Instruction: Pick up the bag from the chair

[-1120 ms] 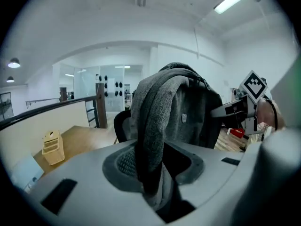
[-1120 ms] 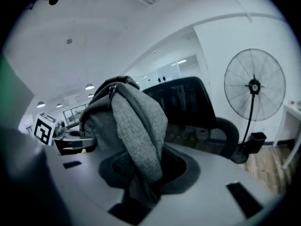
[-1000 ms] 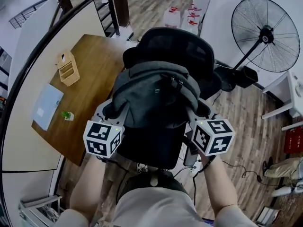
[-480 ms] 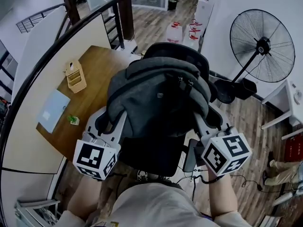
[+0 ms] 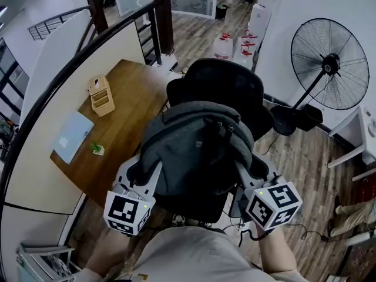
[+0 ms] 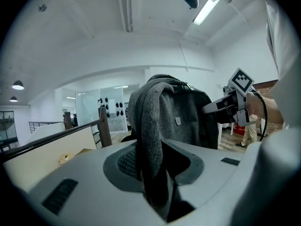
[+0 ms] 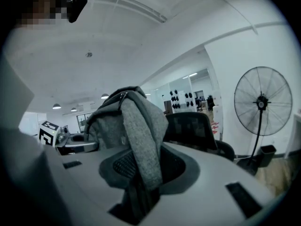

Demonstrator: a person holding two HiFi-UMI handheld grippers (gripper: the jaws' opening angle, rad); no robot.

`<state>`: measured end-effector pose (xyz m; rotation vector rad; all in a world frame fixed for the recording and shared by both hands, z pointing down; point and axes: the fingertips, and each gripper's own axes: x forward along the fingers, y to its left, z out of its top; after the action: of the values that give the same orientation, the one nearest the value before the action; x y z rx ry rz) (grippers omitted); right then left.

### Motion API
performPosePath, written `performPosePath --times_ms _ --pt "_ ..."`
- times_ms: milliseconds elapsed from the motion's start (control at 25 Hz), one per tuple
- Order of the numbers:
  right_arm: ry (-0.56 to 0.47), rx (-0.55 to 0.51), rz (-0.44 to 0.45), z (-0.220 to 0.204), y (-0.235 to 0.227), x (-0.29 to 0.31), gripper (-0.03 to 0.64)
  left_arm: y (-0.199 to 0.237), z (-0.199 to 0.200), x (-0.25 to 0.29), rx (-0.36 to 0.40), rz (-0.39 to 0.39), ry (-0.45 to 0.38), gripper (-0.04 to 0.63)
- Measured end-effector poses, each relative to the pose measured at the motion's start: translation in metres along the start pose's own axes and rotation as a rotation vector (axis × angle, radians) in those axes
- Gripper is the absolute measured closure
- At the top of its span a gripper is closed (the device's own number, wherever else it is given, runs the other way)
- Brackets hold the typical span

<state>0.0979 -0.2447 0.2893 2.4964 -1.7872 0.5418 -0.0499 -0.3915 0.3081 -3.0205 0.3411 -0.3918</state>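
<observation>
the grey bag (image 5: 197, 143) hangs between both grippers, over the seat of the black chair (image 5: 226, 84) and in front of its back, just off the right edge of the wooden bench (image 5: 126, 122). the left gripper (image 6: 155, 173) is closed tight on one grey shoulder strap (image 6: 150, 140), which fills the narrow gap between its jaws. the right gripper (image 7: 141, 173) is clamped the same way on the other strap (image 7: 141, 131). on the bench, a wooden box (image 5: 101, 96) stands near the far left corner, a pale blue pad (image 5: 73, 137) lies along the left edge, and a small green plant (image 5: 96, 148) sits just beside the pad. a standing fan (image 5: 329, 63) is well apart on the chair's right.
</observation>
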Motion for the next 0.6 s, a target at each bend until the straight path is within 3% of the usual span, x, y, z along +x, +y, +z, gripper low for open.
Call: performPosePath --times_ms 200,600 --pt "0.038 0.004 0.013 -0.019 0.001 0.001 0.503 -0.005 -0.018 -0.004 -0.014 0.009 0.037 0.486" --pt "0.047 -0.027 0.035 -0.015 0.003 0.002 0.503 -0.005 -0.017 -0.005 -0.030 0.022 0.046 0.488"
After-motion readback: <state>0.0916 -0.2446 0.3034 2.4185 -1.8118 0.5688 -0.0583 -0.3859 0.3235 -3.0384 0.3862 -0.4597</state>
